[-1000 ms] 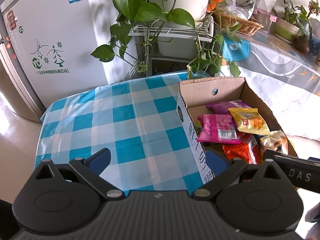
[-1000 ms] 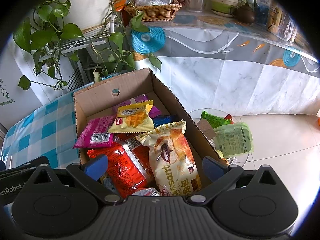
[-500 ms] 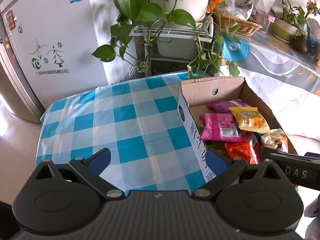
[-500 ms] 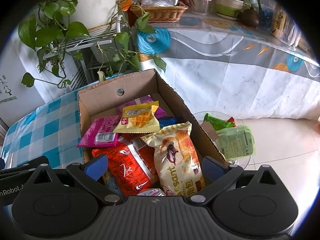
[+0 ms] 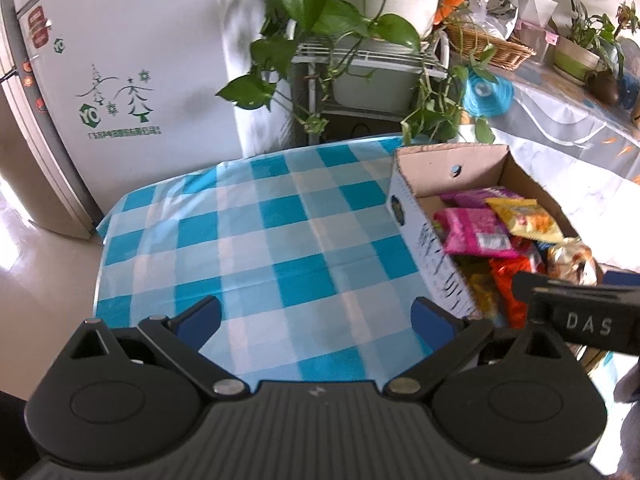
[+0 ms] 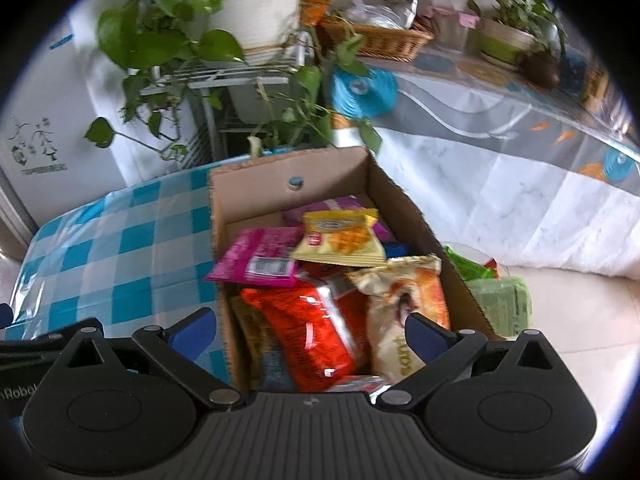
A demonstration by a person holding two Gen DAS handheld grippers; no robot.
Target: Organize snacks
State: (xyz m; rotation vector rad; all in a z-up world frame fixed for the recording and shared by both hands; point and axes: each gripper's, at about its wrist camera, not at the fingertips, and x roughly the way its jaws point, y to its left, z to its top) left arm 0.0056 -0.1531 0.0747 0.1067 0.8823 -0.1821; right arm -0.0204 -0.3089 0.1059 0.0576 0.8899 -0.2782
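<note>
While both hand-held grippers, left [image 5: 316, 316] and right [image 6: 308, 330], hang spread and empty, the crowded box [image 6: 256, 196] risks a two-packet grab.

Small table [image 5: 256, 240] wearing a blue-and-white checked cloth is carrying a cardboard box [image 5: 424, 240] sitting along its right edge, snack packets [image 6: 320, 272] piling inside. Rest of the cloth is lying bare. Tiled floor [image 6: 580, 320] is showing beyond the box.
</note>
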